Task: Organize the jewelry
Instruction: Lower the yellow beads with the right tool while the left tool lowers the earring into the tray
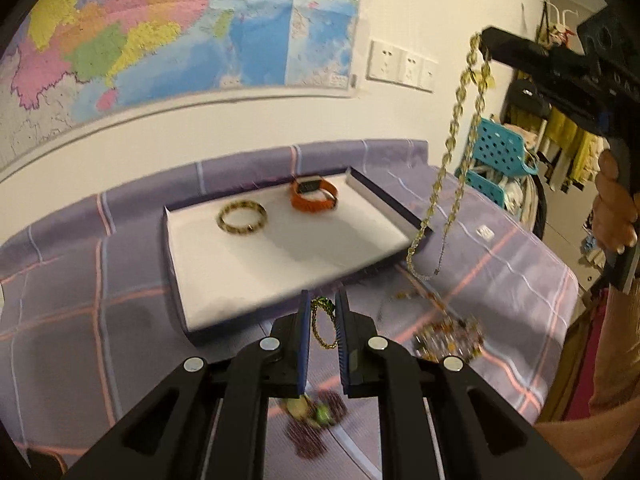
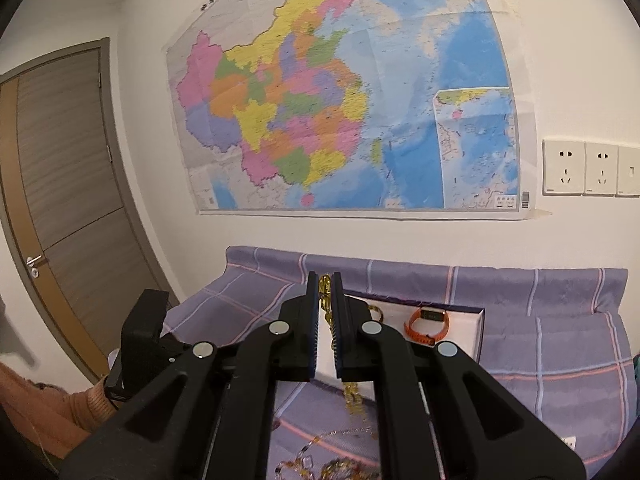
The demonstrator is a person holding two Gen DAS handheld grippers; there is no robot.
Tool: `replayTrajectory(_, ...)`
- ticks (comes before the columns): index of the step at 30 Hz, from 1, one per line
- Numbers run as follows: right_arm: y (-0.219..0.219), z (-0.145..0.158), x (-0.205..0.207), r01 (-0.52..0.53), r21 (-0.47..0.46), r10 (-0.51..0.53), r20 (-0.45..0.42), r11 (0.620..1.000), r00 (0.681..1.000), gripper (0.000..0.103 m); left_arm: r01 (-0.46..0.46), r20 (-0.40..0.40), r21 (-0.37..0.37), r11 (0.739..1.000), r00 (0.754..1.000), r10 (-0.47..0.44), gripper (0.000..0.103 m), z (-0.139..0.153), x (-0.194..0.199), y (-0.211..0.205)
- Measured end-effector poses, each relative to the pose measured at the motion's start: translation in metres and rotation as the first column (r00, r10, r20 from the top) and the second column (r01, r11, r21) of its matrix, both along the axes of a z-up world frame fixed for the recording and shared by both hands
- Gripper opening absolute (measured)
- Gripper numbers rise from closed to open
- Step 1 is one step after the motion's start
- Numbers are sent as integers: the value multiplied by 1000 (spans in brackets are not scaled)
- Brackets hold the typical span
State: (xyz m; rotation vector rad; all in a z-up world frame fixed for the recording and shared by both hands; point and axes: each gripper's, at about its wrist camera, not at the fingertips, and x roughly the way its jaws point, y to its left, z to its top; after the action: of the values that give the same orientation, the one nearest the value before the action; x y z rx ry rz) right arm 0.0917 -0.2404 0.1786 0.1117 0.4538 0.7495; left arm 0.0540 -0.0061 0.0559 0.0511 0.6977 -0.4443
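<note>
Gold chain (image 1: 456, 152) hanging long and doubled from right gripper (image 1: 482, 38), pinched at its top between narrow jaws; lower end trailing just past the near right corner of the tray (image 1: 192, 280). From the right wrist view, chain (image 2: 326, 284) clamped between the pads.

Left gripper (image 1: 323, 312) pinched narrow on a second, small chain (image 1: 322, 324), dangling short, just ahead of the tray's near wall.

Tray already holding bangle (image 1: 241, 217) and orange watch (image 1: 314, 196), far side; near half bare. More jewelry heaped (image 1: 448, 340) on the purple cloth (image 1: 80, 300), right of left gripper.

Judged best: carry right gripper over bare tray area, lower until chain pools, then release; avoid swing, avoid snagging on tray wall or tangling with small chain.
</note>
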Motion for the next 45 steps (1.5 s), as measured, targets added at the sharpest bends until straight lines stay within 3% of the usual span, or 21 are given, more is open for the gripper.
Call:
replayTrajectory(10,5,-6,50,27,14,-27,-49,1000,998,6,-47,-10,2,999,999,47,10,5,50,5)
replayTrajectory(27,22,-36,104,28,14,-26,-122,999,992,6,-87,-60,43,995,994,89,10,-15,99,0)
replayTrajectory(45,18,-81,128,50,-95,-67,-184,994,981,6,-116,-144,81,990,981,127,10,-42,132,2)
